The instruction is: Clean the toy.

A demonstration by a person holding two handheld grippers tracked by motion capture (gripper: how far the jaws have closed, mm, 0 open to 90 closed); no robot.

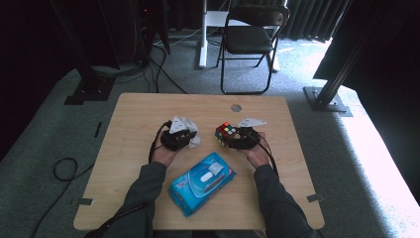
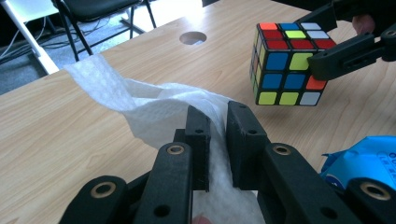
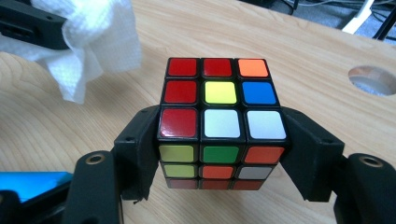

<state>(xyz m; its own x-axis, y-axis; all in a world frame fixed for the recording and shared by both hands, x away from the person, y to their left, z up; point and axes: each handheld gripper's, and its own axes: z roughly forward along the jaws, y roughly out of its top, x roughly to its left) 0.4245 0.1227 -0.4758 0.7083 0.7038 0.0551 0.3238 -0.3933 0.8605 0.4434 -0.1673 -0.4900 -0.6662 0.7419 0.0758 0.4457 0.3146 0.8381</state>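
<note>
A scrambled puzzle cube (image 3: pixel 219 121) sits between the jaws of my right gripper (image 3: pixel 219 154), which is shut on its two sides and holds it above the wooden table (image 1: pixel 148 109). In the high view the cube (image 1: pixel 226 133) is at the table's middle right, with the right gripper (image 1: pixel 237 139) just beside it. My left gripper (image 2: pixel 217 135) is shut on a white wet wipe (image 2: pixel 140 102), which drapes forward and left over the table. From above, the left gripper (image 1: pixel 179 135) and the wipe (image 1: pixel 185 125) are left of centre. The cube (image 2: pixel 285 63) hangs to the right of the wipe.
A blue pack of wet wipes (image 1: pixel 202 182) lies near the table's front edge between the person's forearms. A round hole (image 1: pixel 236 107) is in the tabletop at the far side. A black folding chair (image 1: pixel 250 39) stands on the carpet beyond the table.
</note>
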